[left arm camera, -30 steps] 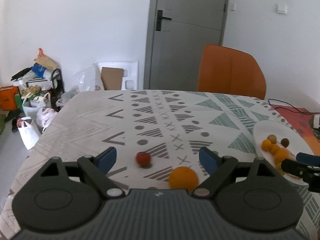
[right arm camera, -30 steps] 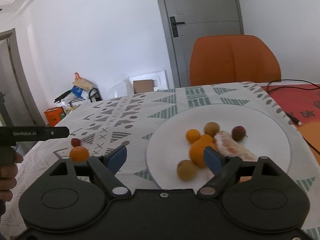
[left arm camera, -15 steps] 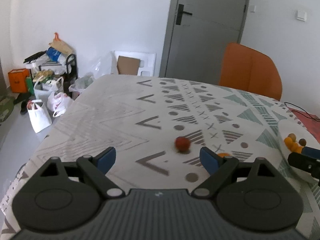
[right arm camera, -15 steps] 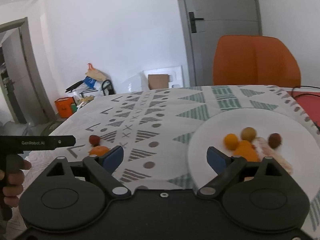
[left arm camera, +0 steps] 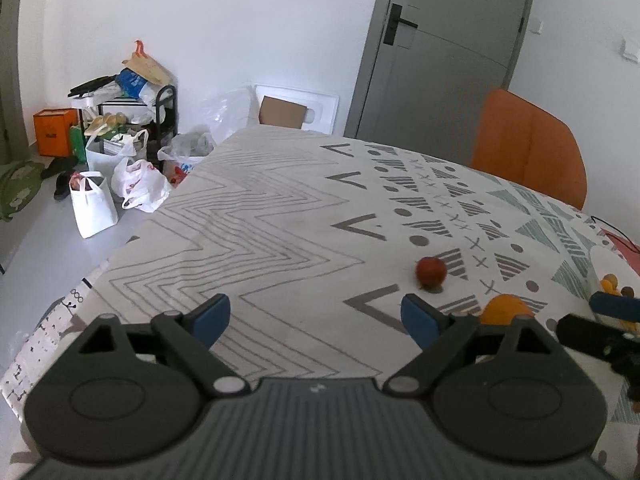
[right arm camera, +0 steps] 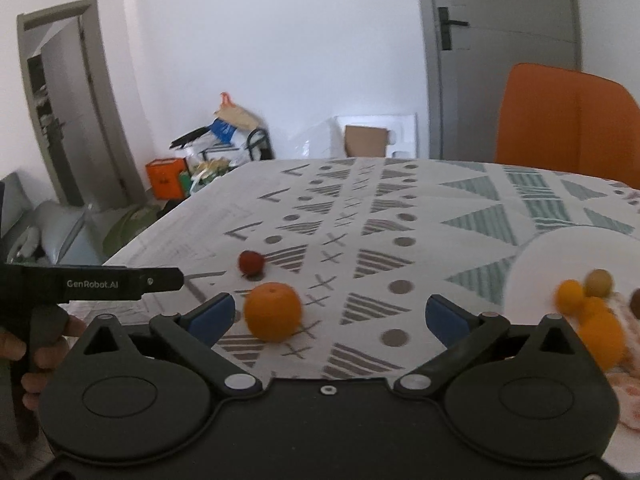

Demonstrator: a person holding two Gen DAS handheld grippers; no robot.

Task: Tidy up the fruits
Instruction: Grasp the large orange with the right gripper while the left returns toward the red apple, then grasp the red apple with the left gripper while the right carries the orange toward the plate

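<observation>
An orange (right arm camera: 273, 311) and a small red fruit (right arm camera: 251, 263) lie loose on the patterned tablecloth. A white plate (right arm camera: 548, 252) at the right holds several small orange and brown fruits (right arm camera: 588, 300). My right gripper (right arm camera: 330, 316) is open and empty, with the orange just inside its left fingertip. My left gripper (left arm camera: 316, 318) is open and empty; the red fruit (left arm camera: 431, 271) and the orange (left arm camera: 506, 309) lie to the right of its right fingertip. The right gripper's finger shows in the left wrist view (left arm camera: 614, 306).
An orange chair (right arm camera: 568, 120) stands behind the table's far edge. Bags and a shelf (left arm camera: 120, 128) clutter the floor to the left of the table. The table's left edge (left arm camera: 132, 240) drops to the floor. A grey door (left arm camera: 440, 48) is behind.
Both grippers have swung to the left. The plate has slid to the right edge of the right wrist view and the loose orange now sits between the right fingertips. Both stayed open.
</observation>
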